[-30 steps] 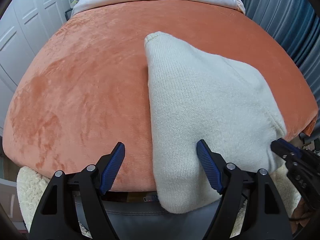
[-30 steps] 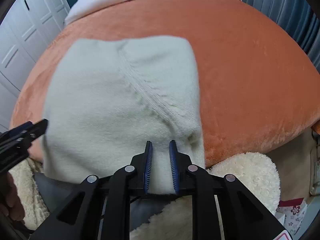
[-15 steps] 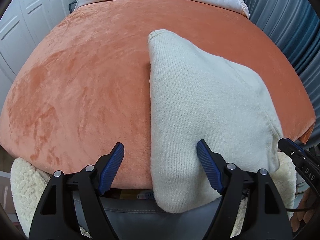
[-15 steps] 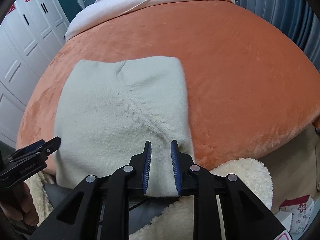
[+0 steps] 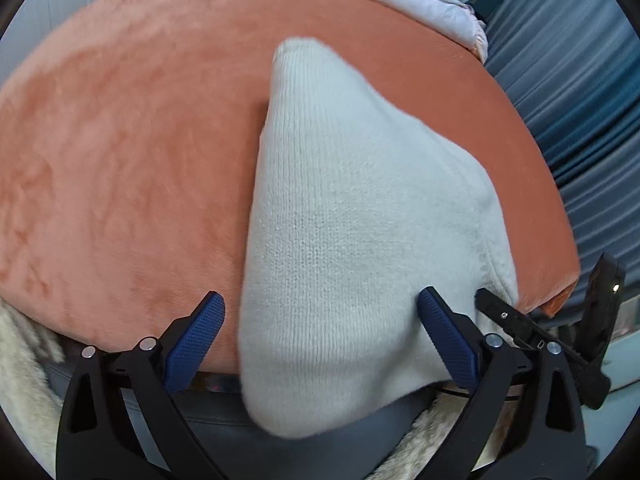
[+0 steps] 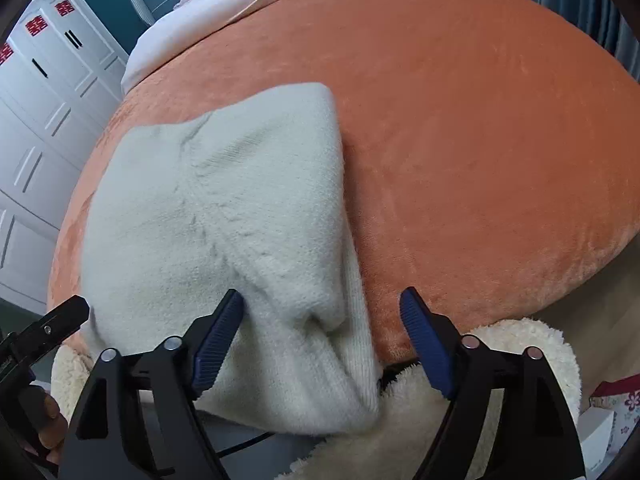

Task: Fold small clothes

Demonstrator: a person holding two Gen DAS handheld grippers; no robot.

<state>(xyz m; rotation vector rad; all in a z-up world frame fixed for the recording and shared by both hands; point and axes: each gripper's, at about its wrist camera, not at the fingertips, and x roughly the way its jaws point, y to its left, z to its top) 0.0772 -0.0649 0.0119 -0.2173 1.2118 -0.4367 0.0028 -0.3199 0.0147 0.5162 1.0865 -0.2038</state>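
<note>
Orange bedspread (image 6: 480, 140) under cream sweater (image 6: 224, 216); right gripper (image 6: 320, 340) now spread, near hem released; left gripper (image 5: 320, 344) spread too. Fold judged laid.

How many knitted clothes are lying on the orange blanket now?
1. A cream knit lies folded at the near edge of the orange blanket, its end hanging over the edge. Nothing shows whether another garment is hidden under it.

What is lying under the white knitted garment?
The knitted garment lies on the orange plush blanket; its near end hangs over the edge above a fluffy cream fabric. What lies directly beneath it is covered.
</note>
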